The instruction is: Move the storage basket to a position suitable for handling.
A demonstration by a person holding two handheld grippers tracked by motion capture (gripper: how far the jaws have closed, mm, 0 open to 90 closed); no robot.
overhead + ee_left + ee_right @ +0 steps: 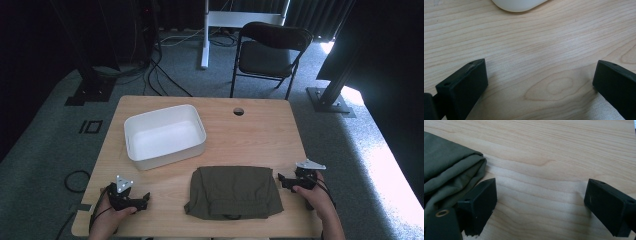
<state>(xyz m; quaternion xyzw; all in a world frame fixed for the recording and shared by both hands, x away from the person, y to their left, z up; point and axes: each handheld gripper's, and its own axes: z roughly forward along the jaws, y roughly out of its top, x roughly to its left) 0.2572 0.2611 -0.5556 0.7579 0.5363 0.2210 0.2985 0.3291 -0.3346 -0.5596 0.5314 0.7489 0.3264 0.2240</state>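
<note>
A folded olive-green garment (232, 191) lies flat near the table's front edge, between my two grippers. My left gripper (145, 200) rests on the wood to the garment's left, held by a hand, with its jaws pointing toward the cloth. In the left gripper view the left gripper (540, 68) stands open over bare wood. My right gripper (281, 181) sits just right of the garment. In the right gripper view the right gripper (540, 188) is open with nothing between its jaws, and the garment's edge (449, 167) lies beside its left finger (480, 205).
An empty white bin (170, 152) stands at the back left of the wooden table (260, 135); its corner (519, 5) appears ahead of the left gripper. A cable hole (238, 111) sits near the far edge. A black folding chair (267, 50) stands behind the table.
</note>
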